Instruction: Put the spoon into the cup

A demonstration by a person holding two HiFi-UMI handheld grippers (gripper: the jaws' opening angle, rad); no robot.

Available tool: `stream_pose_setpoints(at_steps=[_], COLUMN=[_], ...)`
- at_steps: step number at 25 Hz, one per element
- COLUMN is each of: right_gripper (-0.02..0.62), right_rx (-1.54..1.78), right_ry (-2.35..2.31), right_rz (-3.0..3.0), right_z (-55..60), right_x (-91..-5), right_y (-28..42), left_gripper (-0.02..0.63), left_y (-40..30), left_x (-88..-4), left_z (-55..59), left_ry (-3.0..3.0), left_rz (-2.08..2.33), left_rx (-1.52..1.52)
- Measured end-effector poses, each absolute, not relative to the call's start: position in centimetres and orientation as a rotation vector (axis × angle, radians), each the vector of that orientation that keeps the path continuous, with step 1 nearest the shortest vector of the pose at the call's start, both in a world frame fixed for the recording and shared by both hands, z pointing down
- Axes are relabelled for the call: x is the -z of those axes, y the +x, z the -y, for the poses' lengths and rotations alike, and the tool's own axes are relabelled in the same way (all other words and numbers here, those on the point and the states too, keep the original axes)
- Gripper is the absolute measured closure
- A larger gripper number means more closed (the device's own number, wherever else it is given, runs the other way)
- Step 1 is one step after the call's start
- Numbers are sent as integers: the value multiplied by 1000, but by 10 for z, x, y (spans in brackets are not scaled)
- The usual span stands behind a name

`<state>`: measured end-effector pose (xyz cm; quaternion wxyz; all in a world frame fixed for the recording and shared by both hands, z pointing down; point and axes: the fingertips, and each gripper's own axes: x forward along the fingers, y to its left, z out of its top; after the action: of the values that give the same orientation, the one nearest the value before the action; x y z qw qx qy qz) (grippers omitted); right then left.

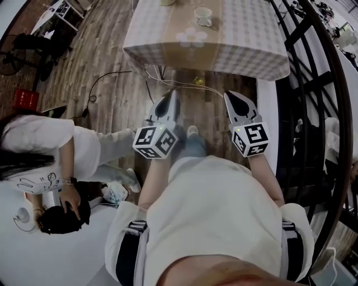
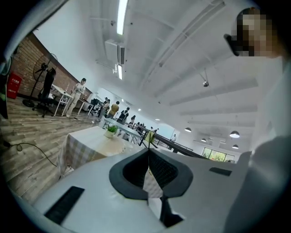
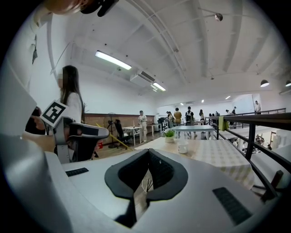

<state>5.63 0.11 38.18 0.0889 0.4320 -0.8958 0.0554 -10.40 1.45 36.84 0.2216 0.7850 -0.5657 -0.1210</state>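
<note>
A white cup [image 1: 202, 15] stands on the far table with the checked cloth [image 1: 251, 39], beside a white flower-shaped item [image 1: 192, 37]. The cup [image 3: 183, 146] also shows in the right gripper view, next to a small potted plant [image 3: 169, 134]. I cannot make out a spoon in any view. My left gripper [image 1: 170, 96] and right gripper [image 1: 230, 98] hang side by side over the wooden floor, well short of the table. Both are shut with nothing between the jaws. In the gripper views the left gripper [image 2: 148, 154] and the right gripper [image 3: 148, 153] both point toward the table.
A person [image 1: 50, 145] crouches on the floor at my left. A black curved railing [image 1: 313, 84] runs along the right. Cables [image 1: 112, 78] lie on the floor before the table, and a red box [image 1: 25, 99] stands far left. Other people and tables fill the background.
</note>
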Motion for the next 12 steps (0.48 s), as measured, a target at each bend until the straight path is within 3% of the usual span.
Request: stream_pose_setpoints(at_steps=[12], right_gripper=[595], right_rx=[-167], right_ry=[1316], right_rz=[2650], right_z=[87], right_x=[-388], right_y=[39], left_gripper=[601], left_y=[-123], left_x=[-380], left_z=[76], left_ry=[2172], left_rz=[1543], left_rx=[313])
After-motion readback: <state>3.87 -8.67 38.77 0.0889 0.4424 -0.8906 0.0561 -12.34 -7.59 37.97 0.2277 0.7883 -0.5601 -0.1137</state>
